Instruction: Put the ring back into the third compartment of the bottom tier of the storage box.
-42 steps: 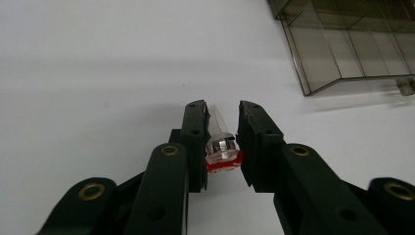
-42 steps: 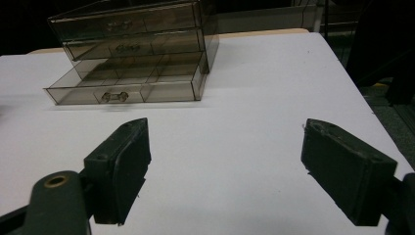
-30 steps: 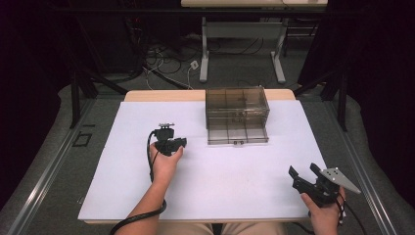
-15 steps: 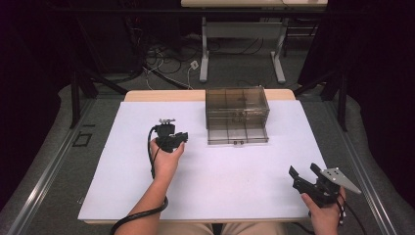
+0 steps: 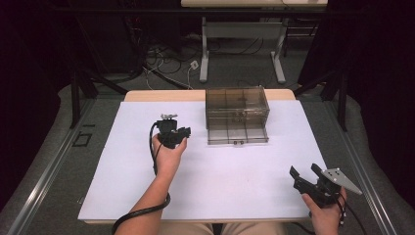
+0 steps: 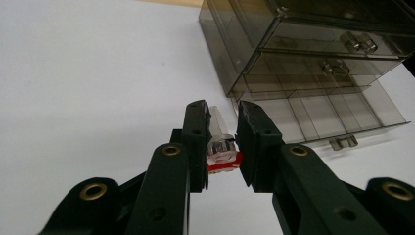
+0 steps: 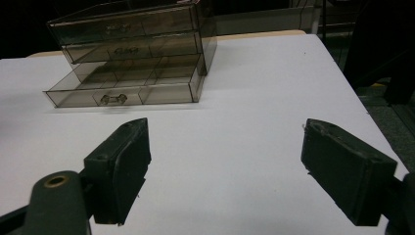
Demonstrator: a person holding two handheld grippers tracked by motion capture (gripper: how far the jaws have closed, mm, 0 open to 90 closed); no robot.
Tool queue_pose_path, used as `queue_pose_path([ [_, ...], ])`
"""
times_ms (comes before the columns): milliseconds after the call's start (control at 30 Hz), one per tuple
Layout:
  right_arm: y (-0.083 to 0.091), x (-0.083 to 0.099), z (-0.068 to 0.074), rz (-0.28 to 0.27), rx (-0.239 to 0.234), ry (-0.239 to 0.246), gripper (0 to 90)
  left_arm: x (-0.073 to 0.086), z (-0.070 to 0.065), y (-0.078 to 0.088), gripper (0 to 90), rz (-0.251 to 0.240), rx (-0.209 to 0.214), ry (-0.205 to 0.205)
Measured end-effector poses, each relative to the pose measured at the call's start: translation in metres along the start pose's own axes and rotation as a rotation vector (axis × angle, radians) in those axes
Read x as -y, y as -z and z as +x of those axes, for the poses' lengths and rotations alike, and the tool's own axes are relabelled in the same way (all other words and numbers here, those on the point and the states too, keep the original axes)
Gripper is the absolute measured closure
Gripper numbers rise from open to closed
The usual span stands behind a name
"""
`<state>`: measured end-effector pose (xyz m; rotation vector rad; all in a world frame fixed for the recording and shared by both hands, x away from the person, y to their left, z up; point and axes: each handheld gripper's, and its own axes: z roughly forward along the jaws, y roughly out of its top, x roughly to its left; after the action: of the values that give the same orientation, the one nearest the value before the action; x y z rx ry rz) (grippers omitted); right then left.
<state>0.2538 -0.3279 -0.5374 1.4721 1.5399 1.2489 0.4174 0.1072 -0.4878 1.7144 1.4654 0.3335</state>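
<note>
The left gripper [image 6: 221, 142] had its jaws closed on a small clear object with a red base [image 6: 221, 149], possibly a little capped vial or plug; its exact kind was hard to tell. In the high view the left gripper [image 5: 182, 133] hung above the white table [image 5: 122, 161], just left of the smoky plastic drawer unit [image 5: 237, 108], whose bottom drawer [image 5: 238, 134] stood pulled out. The right gripper [image 5: 304, 177] was near the table's front right corner, well apart from the unit, its jaws spread wide with nothing between them.
</note>
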Motion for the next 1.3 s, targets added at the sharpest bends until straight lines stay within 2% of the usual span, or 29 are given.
queue_pose_path([
  [300, 0.000, 0.000, 0.000, -0.005, -0.005, 0.002, 18.0, -0.008, -0.010, -0.001, 74.3, -0.017, 0.001, -0.017],
  [700, 0.000, 0.000, -0.001, -0.005, -0.006, -0.004, 18.0, -0.020, -0.028, -0.006, 74.7, -0.018, 0.027, -0.042],
  [1033, 0.000, 0.000, -0.001, 0.000, 0.001, -0.010, 18.0, -0.029, -0.051, -0.019, 75.4, -0.014, 0.041, -0.066],
  [1300, 0.000, 0.000, -0.002, -0.009, -0.003, -0.010, 18.0, -0.033, -0.064, -0.029, 76.9, 0.005, 0.058, -0.092],
])
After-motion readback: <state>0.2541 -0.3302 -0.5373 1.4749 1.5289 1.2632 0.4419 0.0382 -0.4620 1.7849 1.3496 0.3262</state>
